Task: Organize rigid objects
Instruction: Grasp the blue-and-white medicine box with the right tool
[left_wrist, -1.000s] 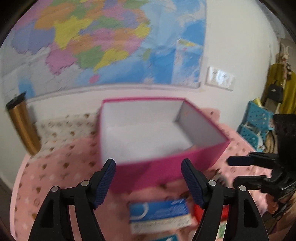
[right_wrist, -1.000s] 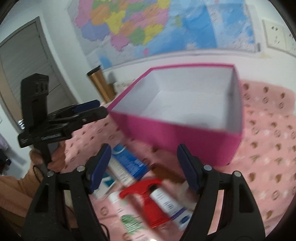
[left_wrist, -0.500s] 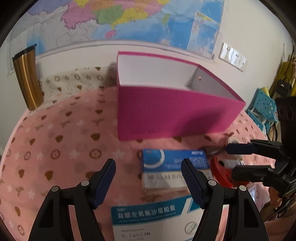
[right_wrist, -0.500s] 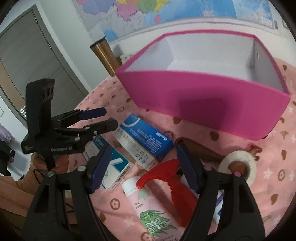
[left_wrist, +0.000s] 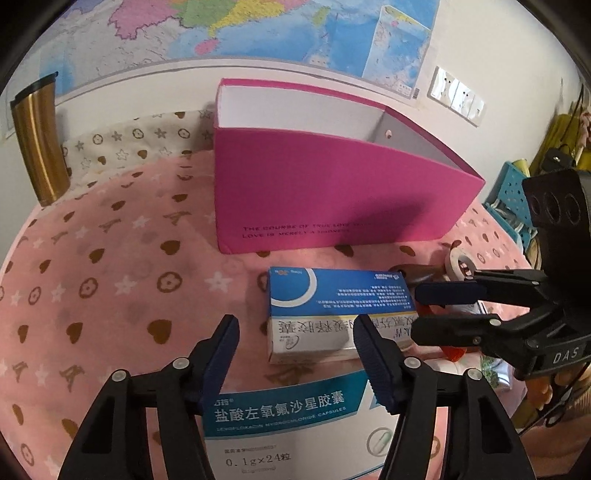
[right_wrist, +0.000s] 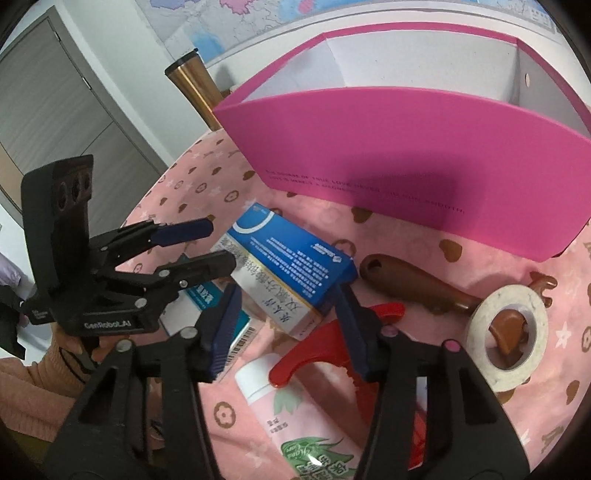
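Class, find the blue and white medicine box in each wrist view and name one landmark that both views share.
Left wrist: blue and white medicine box lies centre, just right of the middle, in front of the pink box.
Right wrist: it lies at centre, angled, left of the brown tool.
Shared landmark: the pink box.
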